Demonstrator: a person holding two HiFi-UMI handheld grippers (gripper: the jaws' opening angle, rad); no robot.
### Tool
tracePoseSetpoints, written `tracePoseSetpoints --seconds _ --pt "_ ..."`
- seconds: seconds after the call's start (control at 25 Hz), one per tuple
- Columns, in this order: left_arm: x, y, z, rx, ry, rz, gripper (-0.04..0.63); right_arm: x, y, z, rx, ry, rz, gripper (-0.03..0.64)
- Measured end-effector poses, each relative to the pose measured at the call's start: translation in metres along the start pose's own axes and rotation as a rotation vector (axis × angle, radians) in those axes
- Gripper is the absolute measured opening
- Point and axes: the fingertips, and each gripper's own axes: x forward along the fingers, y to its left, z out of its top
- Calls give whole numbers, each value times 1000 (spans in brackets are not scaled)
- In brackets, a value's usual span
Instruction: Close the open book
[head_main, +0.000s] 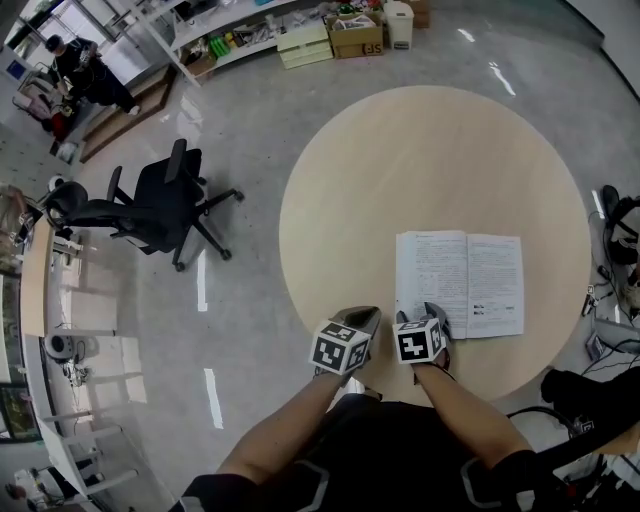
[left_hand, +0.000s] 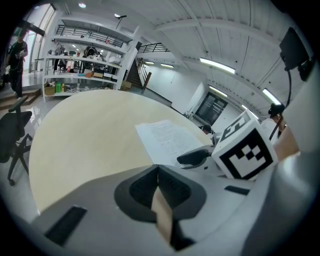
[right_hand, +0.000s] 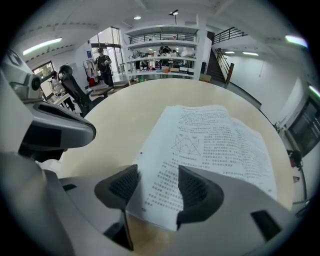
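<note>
An open book (head_main: 460, 283) lies flat on the round wooden table (head_main: 400, 160), white printed pages up. My right gripper (head_main: 425, 312) stands at the book's near left corner. In the right gripper view the book (right_hand: 215, 145) fills the middle, and the right gripper (right_hand: 157, 182) is open, its dark pads wide apart on either side of the corner of the left page, not pressing it. My left gripper (head_main: 365, 317) rests just left of the book, near the table's front edge. The left gripper view shows the left gripper (left_hand: 158, 172) shut on nothing, with the book (left_hand: 167, 137) ahead and to its right.
A black office chair (head_main: 160, 205) stands on the floor left of the table. Shelves and cardboard boxes (head_main: 355, 35) line the far wall, and a person (head_main: 85, 70) stands at the far left. Cables and dark gear (head_main: 620, 240) sit off the table's right edge.
</note>
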Motion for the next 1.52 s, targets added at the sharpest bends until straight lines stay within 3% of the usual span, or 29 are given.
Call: tracePoseSetpoints --seconds 0.16,0.48,0.68,1.16,1.52 --pt "3 -4 1 -1 -3 -15 -15 -1 -2 0 14 5 12 239" --pt "2 -5 -2 -11 -8 -27 -15 -4 -9 -3 20 11 7 137" --pt "3 -9 2 -8 -11 -37 -15 -12 -16 0 60 -19 48 97" --pt "8 -32 30 17 -47 -73 -15 -84 -33 26 175 -204 143 91" --pt "18 -74 42 53 -66 -118 -15 -139 -102 15 284 -350 173 92"
